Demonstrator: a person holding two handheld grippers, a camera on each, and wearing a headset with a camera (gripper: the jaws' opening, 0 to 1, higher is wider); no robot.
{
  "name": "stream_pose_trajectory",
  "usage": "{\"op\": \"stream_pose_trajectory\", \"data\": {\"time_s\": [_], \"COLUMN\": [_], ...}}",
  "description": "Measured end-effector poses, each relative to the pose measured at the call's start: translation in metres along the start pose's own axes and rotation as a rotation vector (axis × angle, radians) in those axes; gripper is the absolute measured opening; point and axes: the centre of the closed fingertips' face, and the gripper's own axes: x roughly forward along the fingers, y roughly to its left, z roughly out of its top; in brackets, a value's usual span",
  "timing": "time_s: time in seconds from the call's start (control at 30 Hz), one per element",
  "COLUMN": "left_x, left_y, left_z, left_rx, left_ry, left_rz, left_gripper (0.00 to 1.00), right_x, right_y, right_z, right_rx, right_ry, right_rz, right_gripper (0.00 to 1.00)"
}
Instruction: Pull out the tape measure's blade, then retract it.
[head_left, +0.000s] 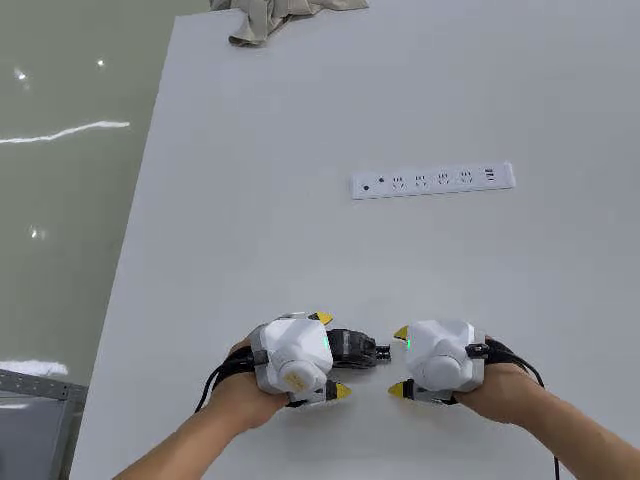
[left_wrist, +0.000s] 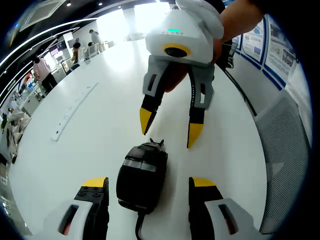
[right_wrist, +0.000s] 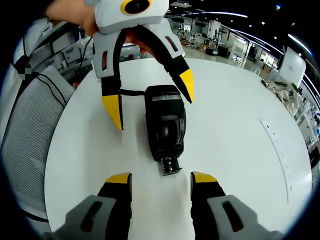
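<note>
Black tape measure lying on white surface, long axis running gripper to gripper. Left gripper wide, straddling body, not clamped. Right gripper wide too, blade hook pointing straight at it, just beside.

A white power strip lies on the white counter well ahead of my right gripper. Far beyond my left gripper, a crumpled beige cloth sits at the counter's far edge. A grey mesh chair stands beside the counter, off to my left gripper's right.
</note>
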Motion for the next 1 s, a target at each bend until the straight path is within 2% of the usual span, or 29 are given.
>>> {"op": "stream_pose_trajectory", "data": {"time_s": [0.37,0.73,1.0], "left_x": [0.007,0.011,0.016], "left_y": [0.003,0.002,0.002], "left_z": [0.001,0.005,0.004], "left_rx": [0.038,0.088,0.109], "left_ry": [0.01,0.012,0.027], "left_rz": [-0.025,-0.051,-0.067], "left_gripper": [0.57,0.48,0.47], "right_x": [0.006,0.01,0.014], "right_y": [-0.004,-0.005,-0.006], "right_z": [0.002,0.0,-0.003], "right_rx": [-0.003,-0.018,-0.022], "right_ry": [-0.012,-0.015,-0.019], "right_rz": [0.012,0.027,0.037], "right_gripper": [0.44,0.39,0.37]}}
